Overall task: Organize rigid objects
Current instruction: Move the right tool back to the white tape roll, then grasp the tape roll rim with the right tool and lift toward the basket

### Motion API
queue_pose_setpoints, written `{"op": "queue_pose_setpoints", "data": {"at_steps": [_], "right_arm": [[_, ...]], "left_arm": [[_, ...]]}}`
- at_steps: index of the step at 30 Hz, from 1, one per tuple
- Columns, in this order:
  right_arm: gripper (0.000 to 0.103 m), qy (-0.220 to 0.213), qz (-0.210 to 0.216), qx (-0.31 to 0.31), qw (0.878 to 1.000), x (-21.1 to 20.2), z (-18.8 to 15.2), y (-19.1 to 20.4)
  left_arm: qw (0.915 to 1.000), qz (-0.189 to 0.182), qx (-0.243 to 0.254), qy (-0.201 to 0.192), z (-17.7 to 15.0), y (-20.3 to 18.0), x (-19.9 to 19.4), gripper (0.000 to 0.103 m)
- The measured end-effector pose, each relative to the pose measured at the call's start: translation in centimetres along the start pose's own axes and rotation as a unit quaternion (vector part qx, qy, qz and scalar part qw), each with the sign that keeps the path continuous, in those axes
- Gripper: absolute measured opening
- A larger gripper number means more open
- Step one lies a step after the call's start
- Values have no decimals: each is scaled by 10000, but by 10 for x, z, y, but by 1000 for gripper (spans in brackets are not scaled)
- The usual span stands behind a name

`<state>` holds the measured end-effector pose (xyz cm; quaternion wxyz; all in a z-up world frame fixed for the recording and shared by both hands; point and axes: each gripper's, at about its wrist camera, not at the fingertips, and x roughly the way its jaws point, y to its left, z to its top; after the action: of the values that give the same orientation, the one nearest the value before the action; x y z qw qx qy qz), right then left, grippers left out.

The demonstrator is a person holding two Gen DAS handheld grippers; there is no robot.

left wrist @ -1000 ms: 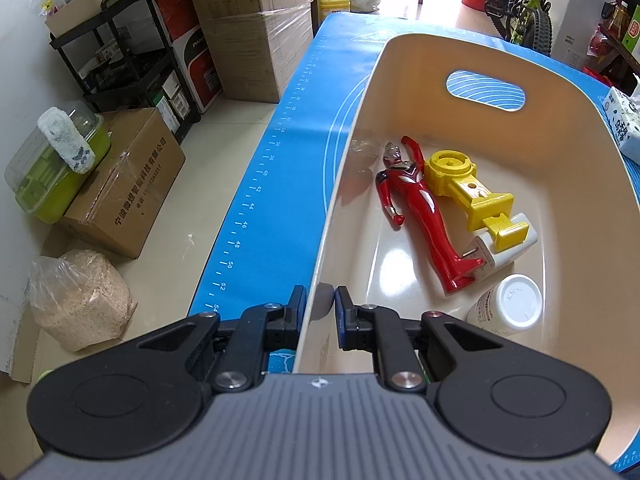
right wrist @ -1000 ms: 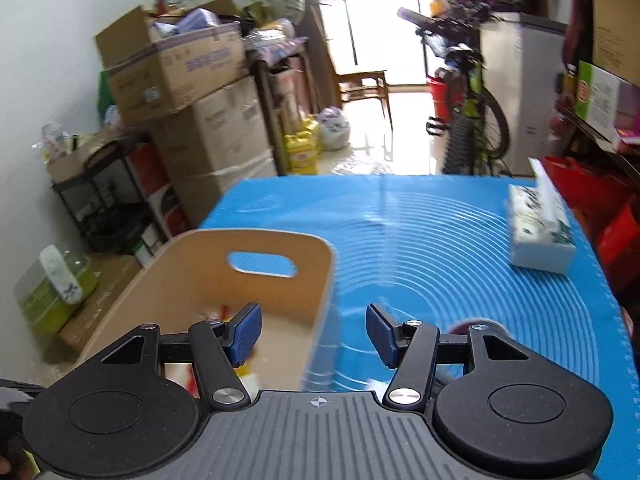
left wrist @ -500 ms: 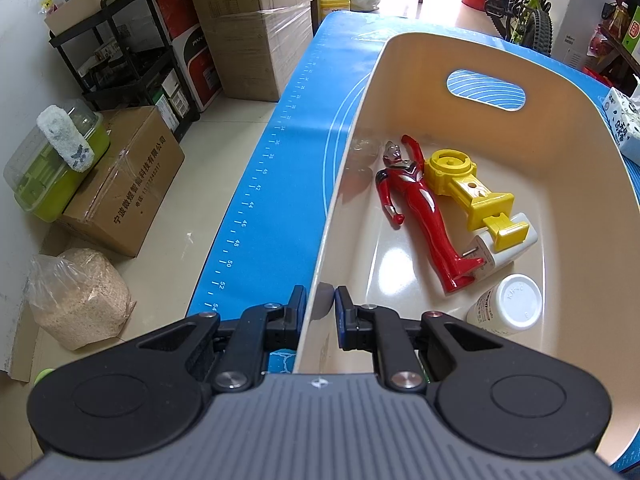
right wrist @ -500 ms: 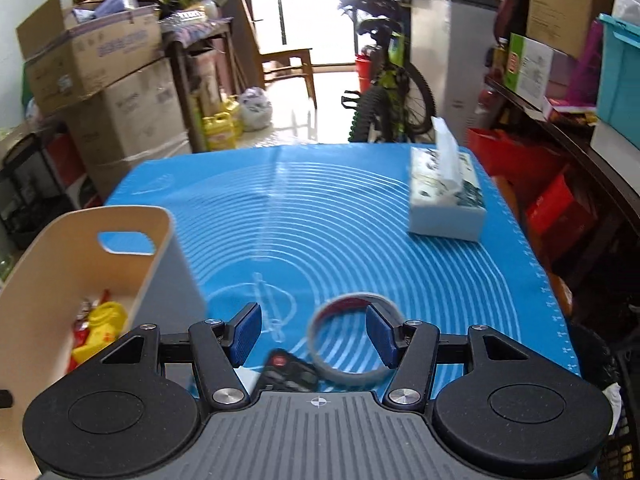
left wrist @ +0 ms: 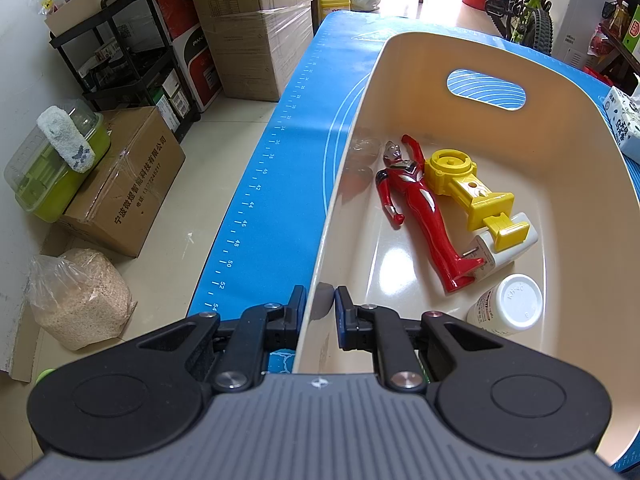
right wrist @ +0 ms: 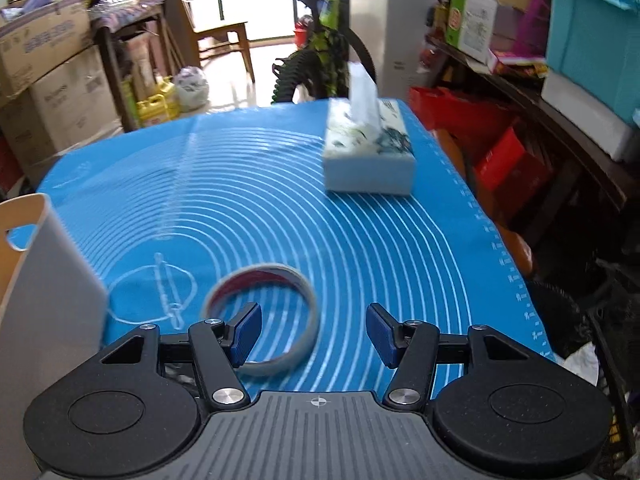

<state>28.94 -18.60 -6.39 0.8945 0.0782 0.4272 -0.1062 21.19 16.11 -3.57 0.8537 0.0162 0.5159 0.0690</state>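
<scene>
My left gripper (left wrist: 320,308) is shut on the near rim of a beige bin (left wrist: 580,184) on the blue mat. In the bin lie a red hero figure (left wrist: 420,212), a yellow toy (left wrist: 468,192), a small white charger (left wrist: 500,250) and a white bottle (left wrist: 508,306). In the right wrist view my right gripper (right wrist: 314,334) is open and empty above the mat. A grey ring with a red inner face (right wrist: 264,316) lies on the mat just ahead of the left finger (right wrist: 244,330). The bin's corner (right wrist: 36,280) shows at the left.
A tissue box (right wrist: 368,156) stands at the far right of the blue mat (right wrist: 280,216). Cardboard boxes, a rack and a bag of grain (left wrist: 80,300) crowd the floor left of the table. Shelves and a bicycle stand beyond the table.
The right gripper has swung right, away from the bin, and now sits over the ring; the dark object seen by it earlier is out of view. The left gripper has not moved.
</scene>
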Motion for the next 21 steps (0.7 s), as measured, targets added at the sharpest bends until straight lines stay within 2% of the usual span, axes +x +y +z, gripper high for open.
{"op": "queue_pose_setpoints", "data": {"at_steps": [6, 13, 14, 15, 21], "right_arm": [[64, 227, -39, 19, 9997, 22, -5, -2], [46, 343, 40, -238, 9991, 38, -11, 7], [36, 341, 83, -245, 9991, 38, -12, 8], [30, 357, 167, -222, 9990, 38, -12, 9], [27, 346, 240, -139, 9990, 37, -14, 7]], "left_arm": [[10000, 34, 41, 13, -1, -1, 1, 18], [10000, 63, 65, 16, -1, -3, 1, 19], [10000, 65, 68, 16, -1, -3, 0, 19], [10000, 63, 65, 17, -1, -3, 0, 19], [10000, 60, 63, 16, -1, -3, 0, 19]]}}
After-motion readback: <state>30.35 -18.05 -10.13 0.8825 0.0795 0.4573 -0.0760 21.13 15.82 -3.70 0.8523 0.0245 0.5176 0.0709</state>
